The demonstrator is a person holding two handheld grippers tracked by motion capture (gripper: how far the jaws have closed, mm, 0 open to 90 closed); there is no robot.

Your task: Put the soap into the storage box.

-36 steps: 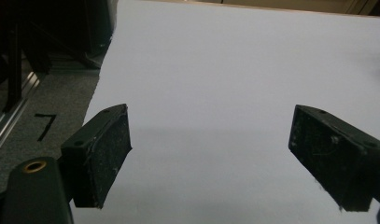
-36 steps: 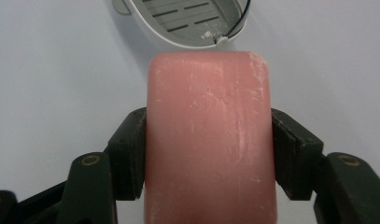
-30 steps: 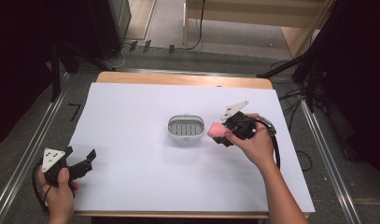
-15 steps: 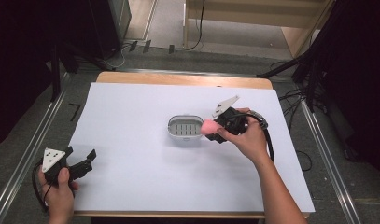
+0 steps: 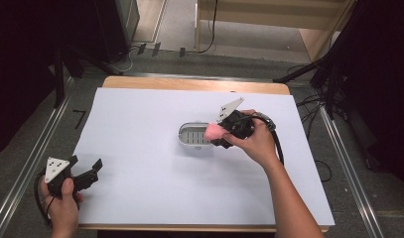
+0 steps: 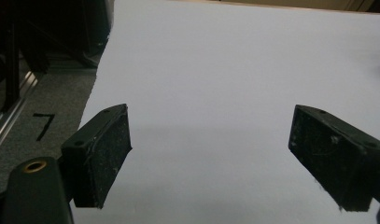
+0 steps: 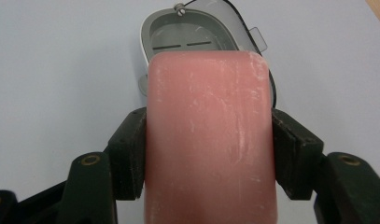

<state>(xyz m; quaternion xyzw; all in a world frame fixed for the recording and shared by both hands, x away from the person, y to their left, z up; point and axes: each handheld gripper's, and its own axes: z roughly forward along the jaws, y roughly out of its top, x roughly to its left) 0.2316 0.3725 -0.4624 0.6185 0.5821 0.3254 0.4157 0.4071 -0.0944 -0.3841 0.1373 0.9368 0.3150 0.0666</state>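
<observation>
The right gripper [image 5: 220,135], clamped on the pink soap bar [image 7: 210,140], has advanced from 3 o'clock to the soap dish [image 5: 195,137] rim. Release into the dish appears imminent. The left gripper [image 5: 85,169] stands wide and idle.

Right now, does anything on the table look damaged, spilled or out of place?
Nothing stands out. The pink soap bar is scuffed with pale scratches, held squarely by the right gripper over the grey soap dish. No spills on the white sheet.
</observation>
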